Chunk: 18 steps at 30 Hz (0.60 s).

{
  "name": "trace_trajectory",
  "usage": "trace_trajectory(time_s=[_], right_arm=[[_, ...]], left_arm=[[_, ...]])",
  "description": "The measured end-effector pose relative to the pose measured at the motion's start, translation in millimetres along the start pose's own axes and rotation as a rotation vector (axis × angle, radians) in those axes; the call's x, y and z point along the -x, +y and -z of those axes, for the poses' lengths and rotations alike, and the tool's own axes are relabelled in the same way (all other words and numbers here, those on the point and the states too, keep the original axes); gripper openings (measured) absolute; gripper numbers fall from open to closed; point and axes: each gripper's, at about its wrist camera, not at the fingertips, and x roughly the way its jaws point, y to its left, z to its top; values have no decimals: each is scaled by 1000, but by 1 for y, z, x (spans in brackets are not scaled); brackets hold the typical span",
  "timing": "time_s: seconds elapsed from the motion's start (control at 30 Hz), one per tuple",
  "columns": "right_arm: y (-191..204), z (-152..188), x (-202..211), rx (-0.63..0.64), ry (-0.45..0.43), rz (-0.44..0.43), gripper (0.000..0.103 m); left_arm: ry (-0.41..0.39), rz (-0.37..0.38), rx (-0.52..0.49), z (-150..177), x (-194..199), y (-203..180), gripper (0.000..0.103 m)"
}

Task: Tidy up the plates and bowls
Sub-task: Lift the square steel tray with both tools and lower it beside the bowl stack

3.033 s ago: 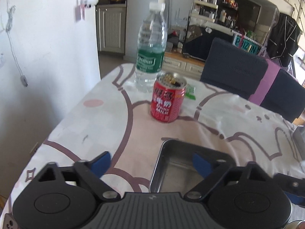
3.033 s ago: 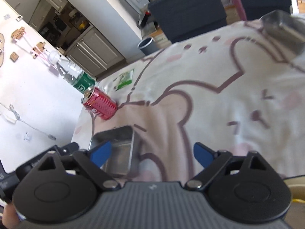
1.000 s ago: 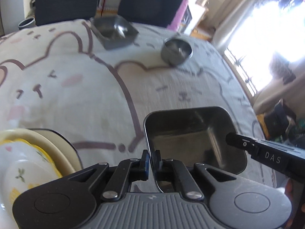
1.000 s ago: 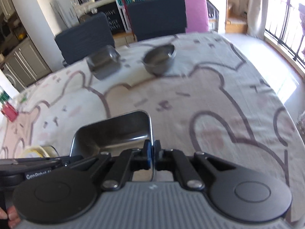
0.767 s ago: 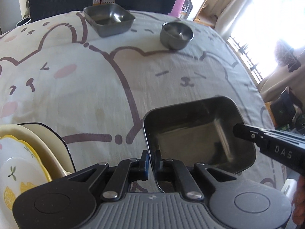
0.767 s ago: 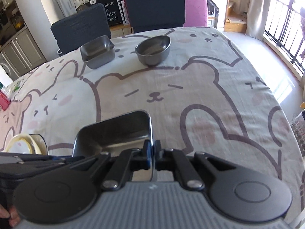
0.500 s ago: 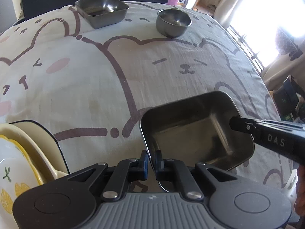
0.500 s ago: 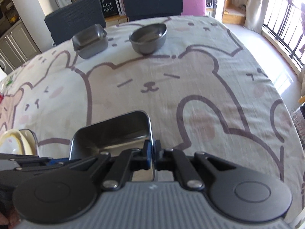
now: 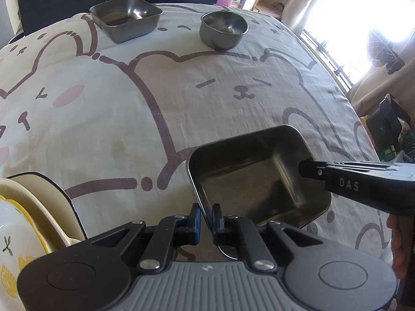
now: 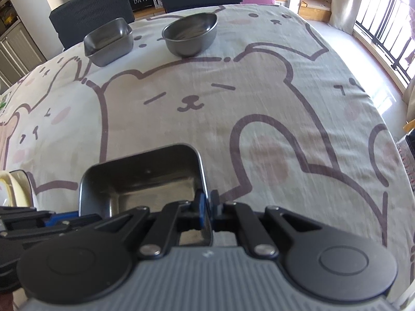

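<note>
A square steel tray (image 9: 259,176) hangs low over the bear-print tablecloth (image 9: 233,90), held from both sides. My left gripper (image 9: 206,213) is shut on its left rim. My right gripper (image 10: 207,207) is shut on the opposite rim of the same tray (image 10: 145,178). At the far end of the table stand a smaller square steel dish (image 9: 127,18) and a round steel bowl (image 9: 223,28), side by side and apart. A stack of yellow and white plates (image 9: 18,223) sits at the lower left, close to the tray.
Dark chairs (image 10: 90,7) line the table's far edge. The table's right edge (image 10: 384,119) drops off toward a bright window with railings. A person's hand (image 9: 396,246) shows behind the right gripper's body.
Three seconds ago both grippers stood open by the tray near a red can. Both have since shut on its rims, and over the last second they sank with it toward the cloth.
</note>
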Motion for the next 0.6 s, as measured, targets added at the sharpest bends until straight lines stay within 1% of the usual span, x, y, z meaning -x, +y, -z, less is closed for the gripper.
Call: trace_trajectory(time_s=[0.27, 0.53, 0.6], right_arm=[[-2, 0, -4, 2, 14, -6, 6], [-6, 0, -6, -2, 18, -30, 7], [-6, 0, -5, 5, 18, -37, 10]], left_arm=[[2, 3, -7, 0, 0, 0, 10], [8, 6, -22, 1, 2, -2, 11], [8, 7, -23, 1, 2, -2, 12]])
